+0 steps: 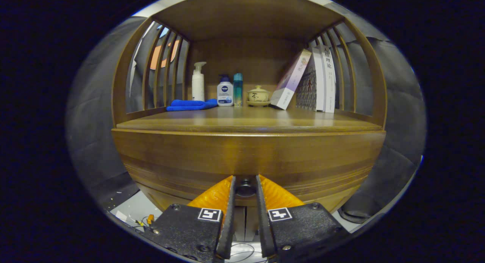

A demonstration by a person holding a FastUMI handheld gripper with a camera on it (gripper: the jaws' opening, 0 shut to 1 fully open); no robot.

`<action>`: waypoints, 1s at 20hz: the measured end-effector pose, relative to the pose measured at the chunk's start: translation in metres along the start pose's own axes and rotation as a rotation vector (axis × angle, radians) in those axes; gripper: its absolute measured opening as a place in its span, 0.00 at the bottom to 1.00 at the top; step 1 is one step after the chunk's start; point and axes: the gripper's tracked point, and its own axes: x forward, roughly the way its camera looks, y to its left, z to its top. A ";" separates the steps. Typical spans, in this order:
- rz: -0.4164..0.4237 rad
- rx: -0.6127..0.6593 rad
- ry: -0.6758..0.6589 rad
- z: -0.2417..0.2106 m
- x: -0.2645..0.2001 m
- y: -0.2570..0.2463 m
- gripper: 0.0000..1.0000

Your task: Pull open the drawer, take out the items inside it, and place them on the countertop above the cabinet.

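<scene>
A brown wooden cabinet stands before me, its drawer front [248, 157] curving across just ahead. A dark round drawer knob [245, 188] sits between my two fingers, and my gripper [245, 185] is shut on it from both sides. The drawer looks shut or nearly so; its inside is hidden. Above it lies the wooden countertop [246, 121], under a shelf roof with slatted sides.
At the back of the countertop stand a white pump bottle [198, 83], a folded blue cloth [191, 104], a white and blue bottle [225, 91], a teal bottle [238, 89], a lidded tea cup [258, 95] and leaning books [316, 79]. Cables lie on the floor below.
</scene>
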 end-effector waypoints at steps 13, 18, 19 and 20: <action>0.012 0.030 0.011 -0.008 -0.025 0.000 0.20; 0.029 -0.009 0.020 -0.017 -0.050 -0.004 0.20; 0.029 -0.011 0.022 -0.019 -0.057 -0.004 0.20; 0.032 -0.009 0.024 -0.021 -0.063 -0.004 0.20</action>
